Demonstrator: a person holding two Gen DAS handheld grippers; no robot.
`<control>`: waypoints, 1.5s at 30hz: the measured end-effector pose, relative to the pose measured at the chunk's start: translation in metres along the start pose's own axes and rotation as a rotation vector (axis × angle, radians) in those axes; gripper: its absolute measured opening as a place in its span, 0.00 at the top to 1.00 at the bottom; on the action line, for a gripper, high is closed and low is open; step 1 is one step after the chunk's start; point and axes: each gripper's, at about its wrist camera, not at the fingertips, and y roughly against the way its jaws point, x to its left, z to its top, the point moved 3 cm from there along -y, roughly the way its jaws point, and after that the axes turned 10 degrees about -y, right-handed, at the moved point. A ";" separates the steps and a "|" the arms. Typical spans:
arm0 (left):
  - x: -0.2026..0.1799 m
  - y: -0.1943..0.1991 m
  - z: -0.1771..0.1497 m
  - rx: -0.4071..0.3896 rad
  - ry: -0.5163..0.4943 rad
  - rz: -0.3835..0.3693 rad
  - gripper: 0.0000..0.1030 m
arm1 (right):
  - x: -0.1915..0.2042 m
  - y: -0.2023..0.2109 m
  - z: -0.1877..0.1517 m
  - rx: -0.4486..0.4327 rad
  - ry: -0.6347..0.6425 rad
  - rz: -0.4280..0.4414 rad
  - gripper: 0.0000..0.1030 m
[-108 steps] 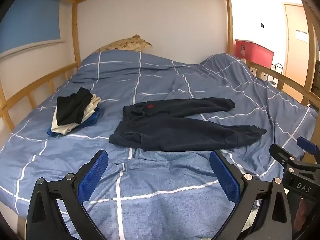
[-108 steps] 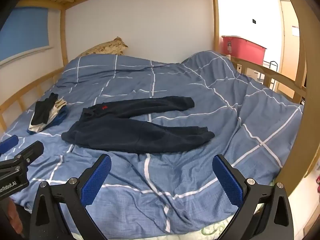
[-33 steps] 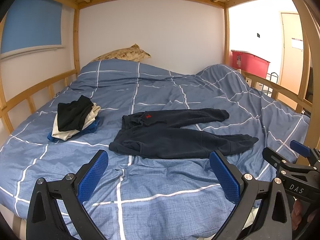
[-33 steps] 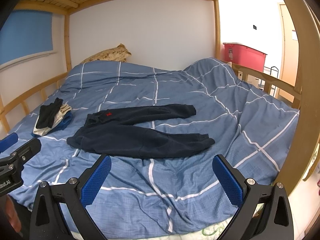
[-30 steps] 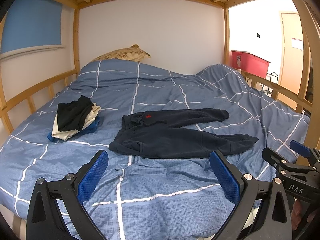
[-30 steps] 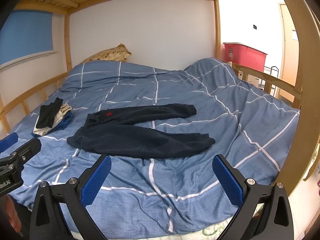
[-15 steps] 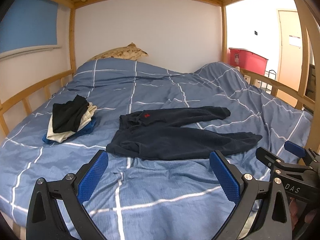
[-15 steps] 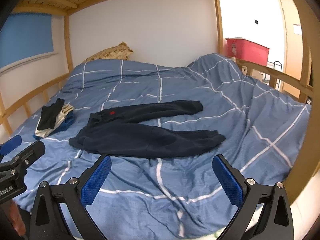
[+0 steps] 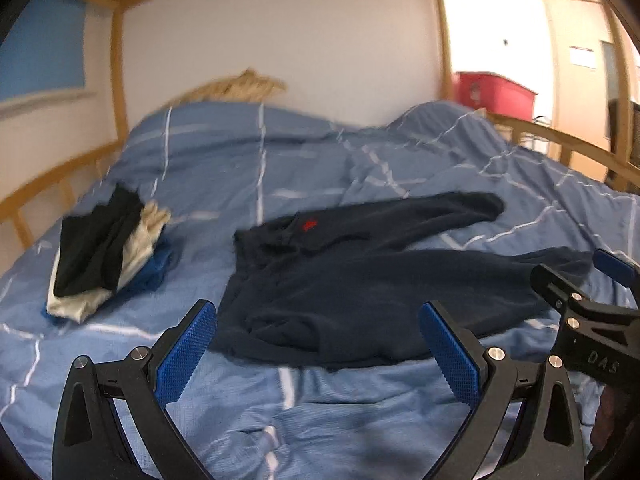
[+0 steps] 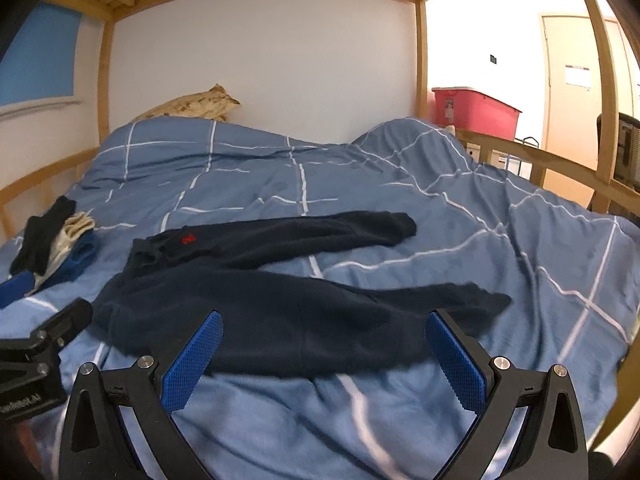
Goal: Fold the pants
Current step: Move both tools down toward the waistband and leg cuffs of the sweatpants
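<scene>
Dark navy pants [image 9: 360, 280] with a small red logo lie spread flat on the blue checked duvet [image 9: 280, 168], waist to the left, both legs reaching right. They also show in the right wrist view [image 10: 280, 300]. My left gripper [image 9: 320, 352] is open and empty, just short of the pants' near edge by the waist. My right gripper [image 10: 320, 360] is open and empty, over the near leg's front edge. The right gripper also shows at the right of the left wrist view [image 9: 592, 320], and the left gripper at the left of the right wrist view [image 10: 36, 352].
A stack of folded clothes [image 9: 104, 256], black on cream on blue, sits left of the pants. A patterned pillow [image 10: 192, 106] lies at the head. Wooden bunk rails [image 10: 552, 164] edge both sides. A red bin [image 10: 476, 114] stands beyond the right rail.
Both grippers have moved forward and lower toward the pants, which now look larger and closer. The left wrist view is motion-blurred. Both stay open.
</scene>
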 end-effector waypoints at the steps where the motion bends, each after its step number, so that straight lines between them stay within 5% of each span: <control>1: 0.005 -0.004 0.001 0.033 0.024 -0.010 0.00 | 0.009 -0.005 0.002 0.025 0.011 0.003 0.01; 7: 0.023 0.005 0.031 0.178 0.084 0.022 0.00 | 0.037 -0.012 0.019 0.184 0.055 0.025 0.01; 14: 0.020 0.048 0.090 0.272 0.088 0.086 0.00 | 0.026 0.013 0.075 0.311 0.008 0.050 0.01; 19: 0.016 0.066 0.112 0.348 0.181 0.145 0.00 | 0.009 0.016 0.108 0.356 -0.004 0.072 0.01; 26: 0.028 0.042 0.099 0.379 0.162 0.149 0.01 | 0.011 -0.002 0.106 0.425 -0.055 0.073 0.01; 31: 0.042 0.015 0.085 0.397 0.078 0.095 0.01 | 0.036 -0.013 0.085 0.486 -0.043 -0.010 0.03; 38: 0.064 -0.026 0.057 0.448 0.097 0.036 0.03 | 0.048 -0.026 0.072 0.486 -0.095 -0.146 0.05; 45: 0.064 -0.076 0.023 0.529 0.115 0.033 0.17 | 0.034 -0.074 0.023 0.585 -0.204 -0.191 0.25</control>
